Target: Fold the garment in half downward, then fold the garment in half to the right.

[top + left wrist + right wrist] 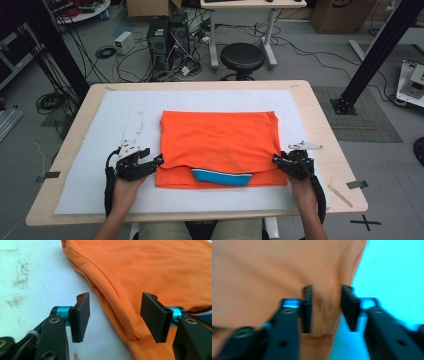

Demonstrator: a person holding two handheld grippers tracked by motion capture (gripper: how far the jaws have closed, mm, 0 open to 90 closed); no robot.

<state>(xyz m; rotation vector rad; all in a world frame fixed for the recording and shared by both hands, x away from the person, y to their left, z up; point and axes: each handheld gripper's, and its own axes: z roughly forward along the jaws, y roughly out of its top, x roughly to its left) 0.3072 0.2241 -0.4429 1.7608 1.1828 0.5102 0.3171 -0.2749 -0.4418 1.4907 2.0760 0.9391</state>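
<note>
One blue collar [221, 176], half tucked under

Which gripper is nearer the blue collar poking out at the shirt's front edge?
Left, narrowly. The left gripper sits at the orange shirt's left edge, a shorter stretch from the blue collar; the right gripper is at the right edge, slightly farther.
</note>
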